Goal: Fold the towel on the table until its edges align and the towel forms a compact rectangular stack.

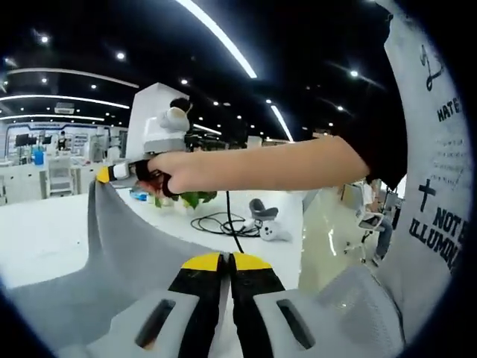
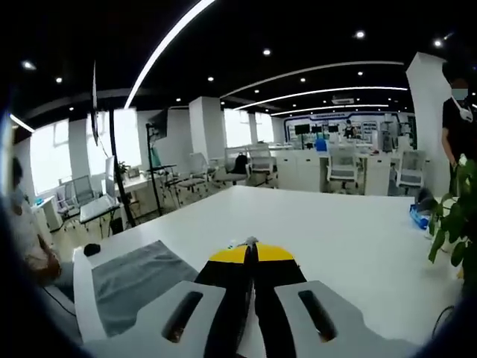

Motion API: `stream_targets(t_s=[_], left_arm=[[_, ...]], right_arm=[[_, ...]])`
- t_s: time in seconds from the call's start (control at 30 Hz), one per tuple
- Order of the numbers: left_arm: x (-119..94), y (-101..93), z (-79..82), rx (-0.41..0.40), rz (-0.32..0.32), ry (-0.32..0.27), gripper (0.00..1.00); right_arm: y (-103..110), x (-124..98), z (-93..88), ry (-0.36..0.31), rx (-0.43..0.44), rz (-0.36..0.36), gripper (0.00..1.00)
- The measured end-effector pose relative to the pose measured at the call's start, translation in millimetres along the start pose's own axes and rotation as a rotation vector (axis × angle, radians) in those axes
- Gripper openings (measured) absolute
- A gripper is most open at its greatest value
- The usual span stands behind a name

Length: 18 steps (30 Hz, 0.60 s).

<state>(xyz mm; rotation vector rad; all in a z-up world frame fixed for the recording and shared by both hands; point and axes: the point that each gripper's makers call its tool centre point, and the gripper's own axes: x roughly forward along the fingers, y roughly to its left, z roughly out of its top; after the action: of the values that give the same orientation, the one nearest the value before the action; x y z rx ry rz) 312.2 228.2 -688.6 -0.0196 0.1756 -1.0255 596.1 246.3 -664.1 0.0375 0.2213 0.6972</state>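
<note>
An open-plan office under a black ceiling with long light strips; a broad white table (image 2: 350,239) fills the middle ground of the right gripper view, with white desks and mesh-backed office chairs (image 2: 343,165) behind it. In the left gripper view the same white table (image 1: 41,231) carries a coiled black cable (image 1: 220,224) and a small white controller-like device (image 1: 274,233); green leaves (image 1: 190,198) lie just behind the person's hand.

Left gripper (image 1: 226,262): yellow-tipped black jaws pressed together at the bottom of its own view, clamped on the near edge of the grey towel (image 1: 127,261), which is drawn up from the jaws in a taut sheet toward the upper left.

Right gripper (image 1: 104,174): seen across the left gripper view, held in the person's hand (image 1: 168,170) with the bare forearm reaching in from the right. Its yellow tip meets the raised far corner of the towel, and the cloth hangs from that point. In the right gripper view its jaws (image 2: 250,256) stand closed together, a small bit of pale cloth showing at their tips.

In the right gripper view part of the grey towel (image 2: 134,283) lies flat on the table at lower left, near the table's edge. A potted plant's leaves (image 2: 453,216) enter at the right edge. A seated person (image 2: 30,239) shows at the far left, and another person stands at the far right.
</note>
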Motion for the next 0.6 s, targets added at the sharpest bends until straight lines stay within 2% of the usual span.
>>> stream_targets(t_s=[0.27, 0.4, 0.6], left_arm=[[-37, 20.9, 8.4, 0.000, 0.056, -0.030, 0.04], [-56, 31.6, 14.9, 0.011, 0.081, -0.048, 0.04], [-84, 47.6, 24.0, 0.008, 0.114, -0.075, 0.04]], right_arm=[[24, 18, 19.6, -0.018, -0.011, 0.009, 0.00], [41, 20, 31.8, -0.028, -0.014, 0.012, 0.00], [60, 43, 42.4, -0.049, 0.007, 0.028, 0.00]])
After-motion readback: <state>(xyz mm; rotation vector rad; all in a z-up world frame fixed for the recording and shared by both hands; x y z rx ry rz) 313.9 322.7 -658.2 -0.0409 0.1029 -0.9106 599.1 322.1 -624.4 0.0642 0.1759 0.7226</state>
